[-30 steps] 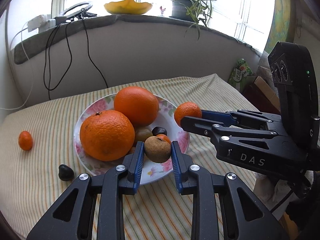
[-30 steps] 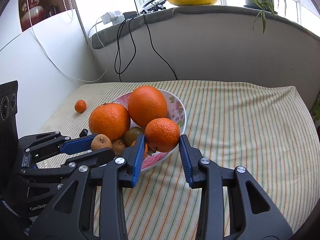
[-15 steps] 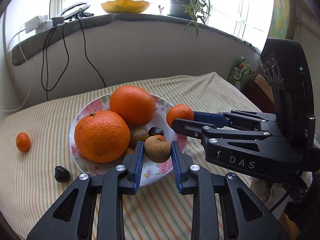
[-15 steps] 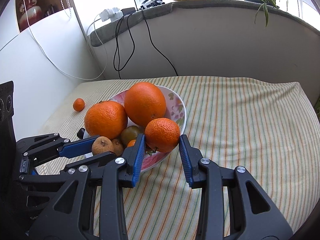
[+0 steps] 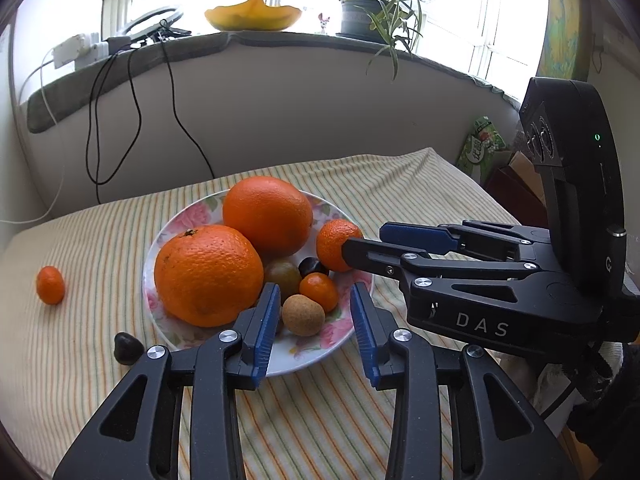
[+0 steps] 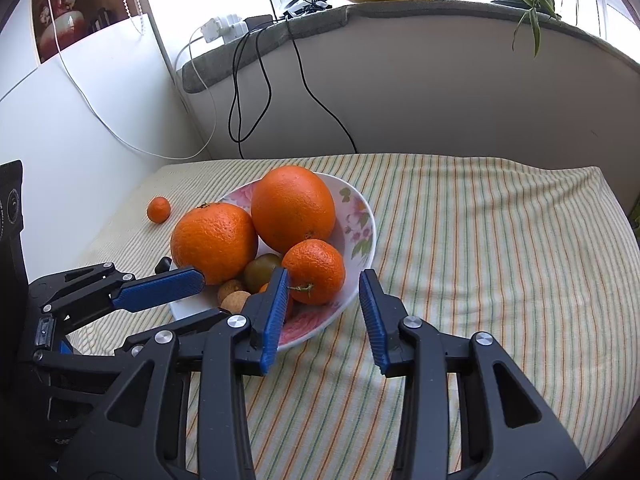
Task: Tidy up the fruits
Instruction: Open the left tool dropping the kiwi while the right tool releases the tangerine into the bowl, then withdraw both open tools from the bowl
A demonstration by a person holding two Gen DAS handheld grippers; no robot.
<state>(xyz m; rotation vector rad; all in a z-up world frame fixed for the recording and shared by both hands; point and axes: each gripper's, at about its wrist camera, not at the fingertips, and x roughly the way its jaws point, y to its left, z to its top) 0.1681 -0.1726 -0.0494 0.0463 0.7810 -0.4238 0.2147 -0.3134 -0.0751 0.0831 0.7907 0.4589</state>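
The dark pebble-like fruit (image 5: 127, 345) on the cloth beside the plate (image 5: 304, 354) is seen whole only from the left wrist; from the right wrist it is mostly hidden behind the large oranges (image 6: 256, 226). The left gripper (image 5: 316, 330) is held over the plate's near rim, jaws opening, the rough tan round fruit (image 5: 303, 314) lying between the blue ribbed pads untouched. The right gripper (image 6: 323, 308) is likewise opening, the mandarin (image 6: 314, 271) resting in the plate with a gap at each pad. A small kumquat (image 5: 50, 285) lies apart on the striped cloth (image 6: 480, 240). The plate is glossy with a floral print. A grey-topped window ledge (image 5: 260, 40) carrying cables, a yellow bowl (image 5: 253, 18) and a potted plant (image 5: 372, 12) is noted behind.
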